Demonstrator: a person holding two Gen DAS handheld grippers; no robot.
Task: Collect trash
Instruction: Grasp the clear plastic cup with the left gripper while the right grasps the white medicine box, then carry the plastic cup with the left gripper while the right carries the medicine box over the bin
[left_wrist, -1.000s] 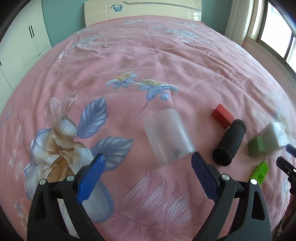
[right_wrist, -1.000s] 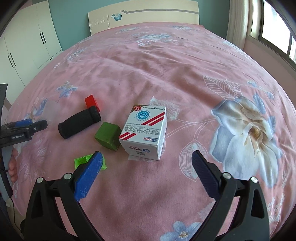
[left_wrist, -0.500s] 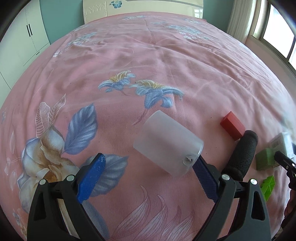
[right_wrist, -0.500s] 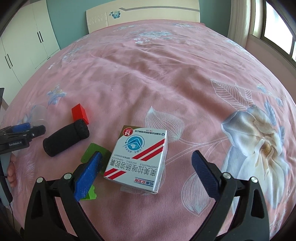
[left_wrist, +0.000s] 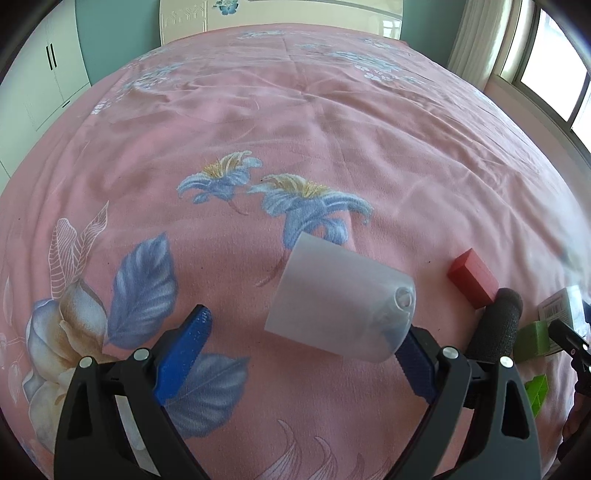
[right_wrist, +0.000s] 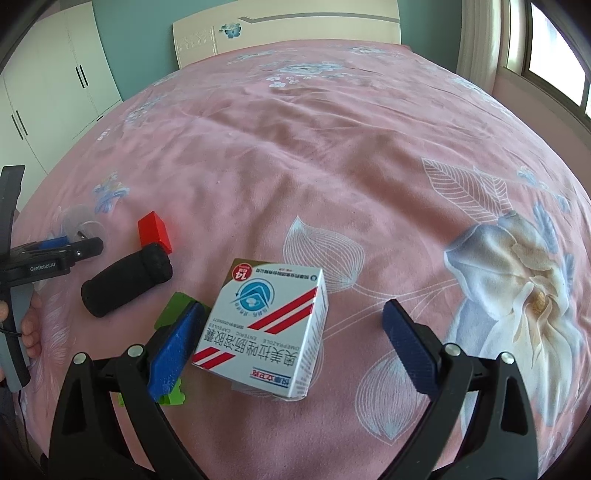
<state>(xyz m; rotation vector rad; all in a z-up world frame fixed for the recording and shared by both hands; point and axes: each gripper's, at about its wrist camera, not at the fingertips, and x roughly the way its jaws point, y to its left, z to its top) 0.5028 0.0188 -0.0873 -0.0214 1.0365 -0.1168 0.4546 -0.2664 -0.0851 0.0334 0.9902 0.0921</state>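
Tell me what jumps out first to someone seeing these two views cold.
In the left wrist view, a frosted plastic cup lies on its side on the pink floral bedspread, between the open fingers of the left gripper. In the right wrist view, a white medicine box with red stripes sits between the open fingers of the right gripper. Left of it lie a black foam cylinder and a red block.

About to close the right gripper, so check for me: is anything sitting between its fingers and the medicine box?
Nothing visible blocks it. The medicine box lies between the open fingers of the right gripper, off toward its left finger. A green block lies just outside that finger.
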